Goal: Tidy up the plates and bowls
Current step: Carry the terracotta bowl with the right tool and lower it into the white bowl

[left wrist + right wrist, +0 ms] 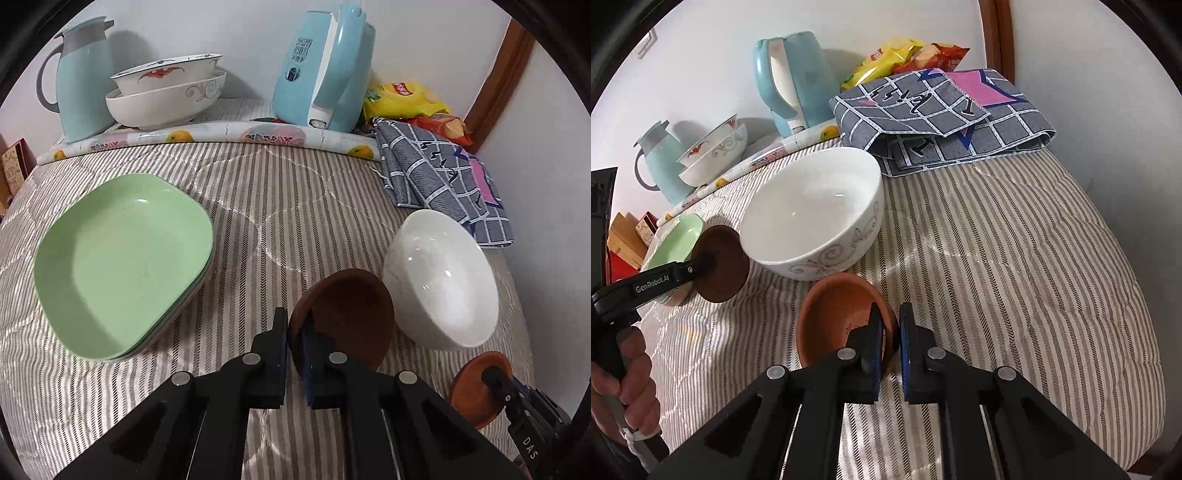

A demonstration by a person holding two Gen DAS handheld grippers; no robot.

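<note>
Clamped between the shut jaws of the left gripper point(293, 332) is the rim of a dark brown saucer point(351, 314), which is held tilted on edge above the striped cloth point(258, 206). Likewise, the right gripper point(888, 336) is closed on the rim of a terracotta saucer point(838, 314), held low over the same cloth. Just beyond both saucers a white bowl point(812, 214) is seen resting on the cloth. To the left, a stack of green plates point(122, 262) is laid flat. Further back, two patterned bowls point(166, 92) are nested beside a blue jug point(81, 81) and a blue kettle point(325, 70). A checked towel point(942, 122) is folded at the right.
</note>
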